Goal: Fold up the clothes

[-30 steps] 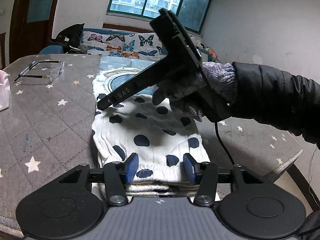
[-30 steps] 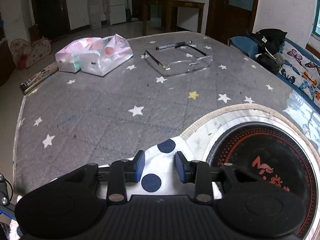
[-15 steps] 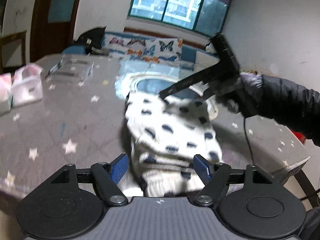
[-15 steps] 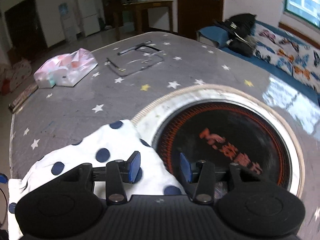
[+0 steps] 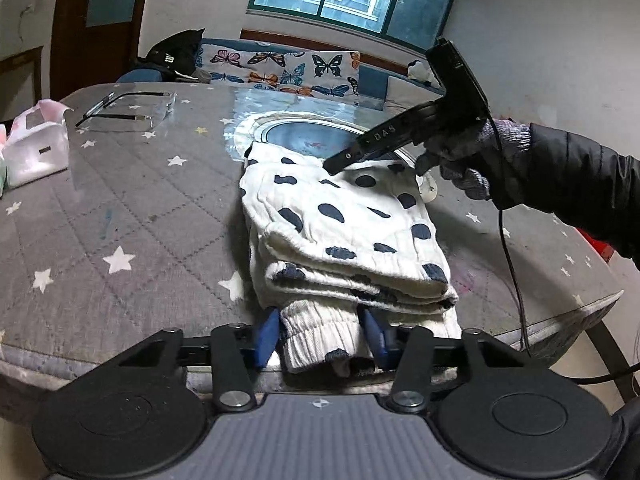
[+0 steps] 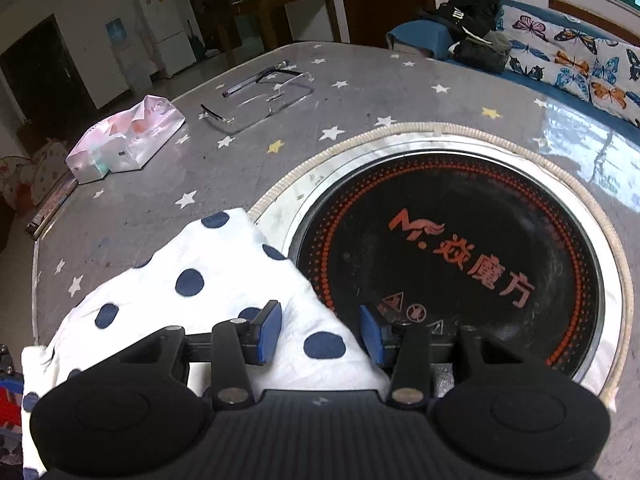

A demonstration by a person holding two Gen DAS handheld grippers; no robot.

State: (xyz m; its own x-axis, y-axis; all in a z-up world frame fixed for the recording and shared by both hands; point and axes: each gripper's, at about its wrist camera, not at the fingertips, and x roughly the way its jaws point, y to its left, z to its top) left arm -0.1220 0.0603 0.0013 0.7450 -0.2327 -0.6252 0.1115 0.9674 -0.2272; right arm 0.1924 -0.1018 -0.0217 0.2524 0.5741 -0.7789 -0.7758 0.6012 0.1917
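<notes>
Lying folded in thick layers on the table [image 5: 120,208], the spotted garment [image 5: 344,224] looks soft and floppy. Left gripper [image 5: 322,338] straddles its ribbed cuff [image 5: 316,336], jaws apart; right gripper [image 6: 320,334] hovers open-jawed over the far edge.

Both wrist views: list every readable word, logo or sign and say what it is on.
"DAS": on the finger of the right gripper, left wrist view.
"M" logo and "焱魔方": orange, on the black induction cooktop.
Warning symbols at the cooktop's near edge: too small to read.
Tissue pack print: blurred.
</notes>
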